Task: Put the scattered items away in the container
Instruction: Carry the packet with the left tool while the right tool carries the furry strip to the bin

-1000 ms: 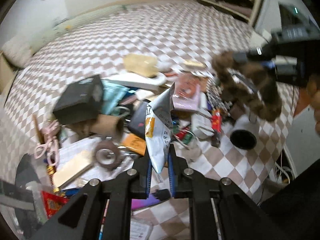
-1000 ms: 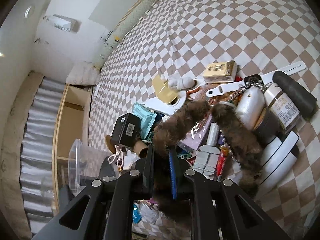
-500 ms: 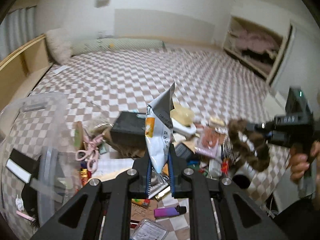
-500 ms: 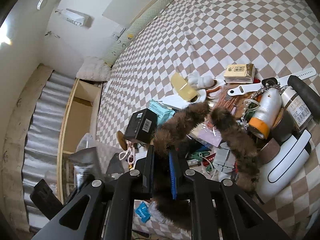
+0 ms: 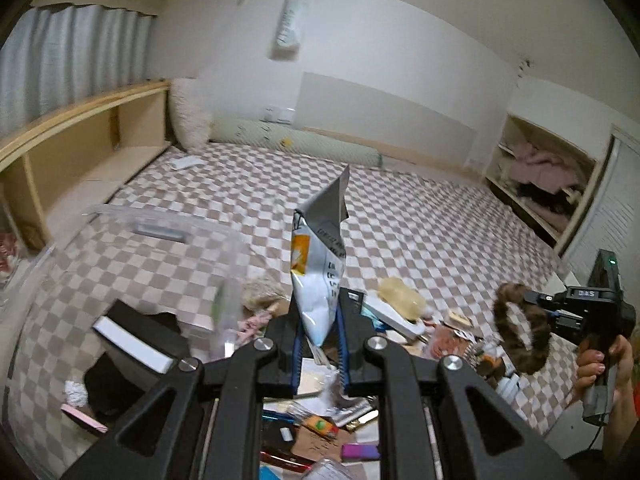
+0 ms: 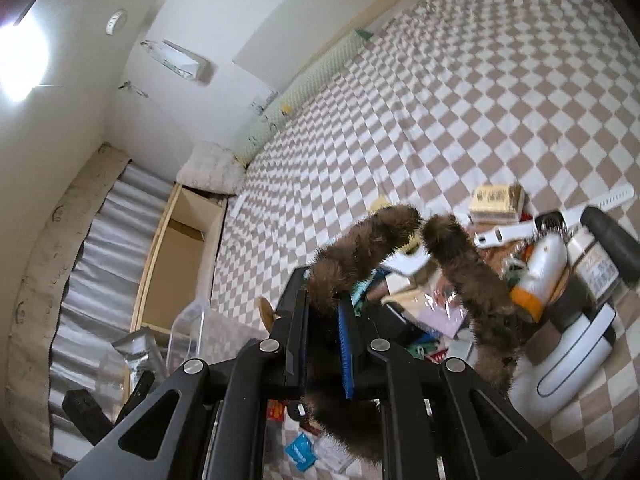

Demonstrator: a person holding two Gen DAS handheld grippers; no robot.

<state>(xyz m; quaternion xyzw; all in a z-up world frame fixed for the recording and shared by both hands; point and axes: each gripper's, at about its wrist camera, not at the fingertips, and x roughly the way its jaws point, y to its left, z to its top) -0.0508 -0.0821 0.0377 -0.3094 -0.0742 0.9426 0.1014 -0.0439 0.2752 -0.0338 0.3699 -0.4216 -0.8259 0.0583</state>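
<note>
My left gripper (image 5: 318, 332) is shut on a silver snack bag (image 5: 320, 268) with an orange patch, which stands upright above the clutter. A clear plastic container (image 5: 160, 236) sits just to its left on the checkered bedspread (image 5: 420, 232); a black box (image 5: 136, 340) lies inside it. My right gripper (image 6: 324, 308) is shut on a brown furry band (image 6: 360, 248) that curls out in front of it. In the left wrist view that furry band (image 5: 504, 320) hangs at the right from the right gripper (image 5: 534, 300), held by a hand (image 5: 600, 364).
A pile of loose items (image 6: 520, 280) covers the bedspread: a white watch strap (image 6: 560, 216), a black cylinder (image 6: 612, 240), a white bottle with an orange cap (image 6: 544, 272), a small box (image 6: 496, 200). A wooden shelf (image 5: 80, 148) runs along the left.
The left gripper has risen and swung left with the snack bag, bringing the clear container into view beside it. The right gripper has lifted a little with the furry band.
</note>
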